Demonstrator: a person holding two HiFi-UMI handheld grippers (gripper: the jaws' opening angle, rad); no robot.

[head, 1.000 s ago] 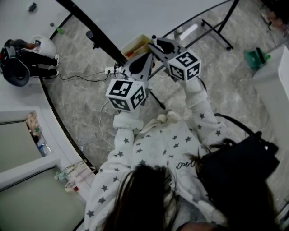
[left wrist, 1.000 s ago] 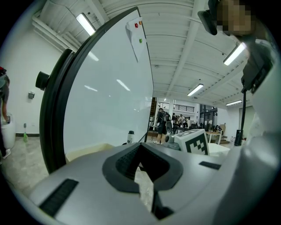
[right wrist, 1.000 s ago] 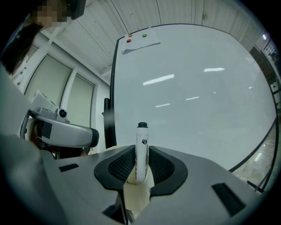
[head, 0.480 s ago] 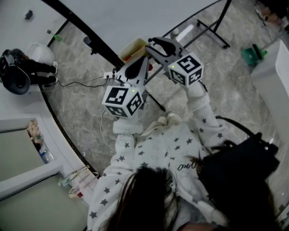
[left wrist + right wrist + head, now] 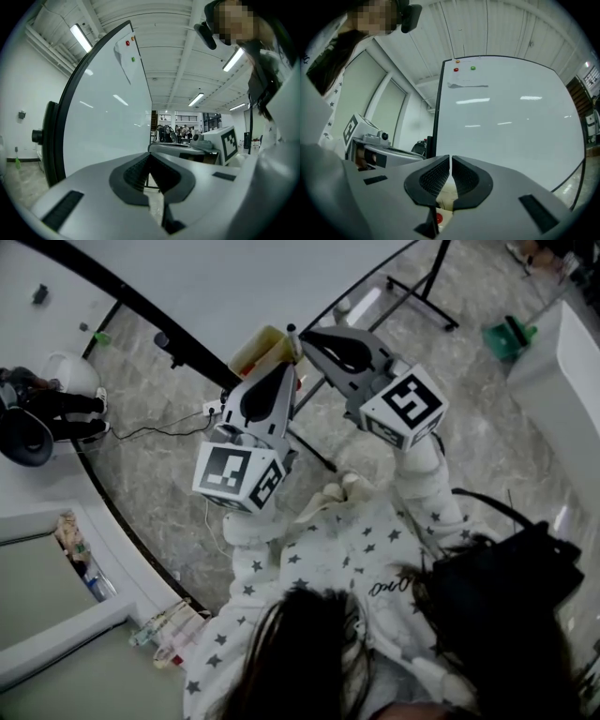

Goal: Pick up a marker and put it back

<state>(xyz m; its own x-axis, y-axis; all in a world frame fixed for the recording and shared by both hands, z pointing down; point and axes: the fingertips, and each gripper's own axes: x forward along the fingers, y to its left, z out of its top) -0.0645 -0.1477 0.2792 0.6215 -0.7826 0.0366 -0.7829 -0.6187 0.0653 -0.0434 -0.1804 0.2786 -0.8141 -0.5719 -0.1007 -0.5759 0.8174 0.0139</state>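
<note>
Both grippers fill more of the head view than a second ago, with their marker cubes drawn further apart; their tips still meet at the box (image 5: 255, 343).

Left gripper (image 5: 150, 156): fingers together at the tip, nothing between them. It points past the edge of the whiteboard (image 5: 108, 117), with the right gripper at its 3 o'clock.

Right gripper (image 5: 450, 161): fingers closing, a thin slit left between the ribbed pads, nothing in it.

Marker (image 5: 438, 218): only a round red end shows, at 6 o'clock of the right fingers, lying in the cream box; its body is hidden.

Whiteboard, right gripper view: blank white face and black frame. At its 12 o'clock edge sit an orange magnet (image 5: 457, 61), a red magnet (image 5: 456, 70), a green magnet (image 5: 473, 68) and a paper slip (image 5: 466, 85) whose print is too small to read. Black script on the person's star-print top (image 5: 389, 585) is not legible.
</note>
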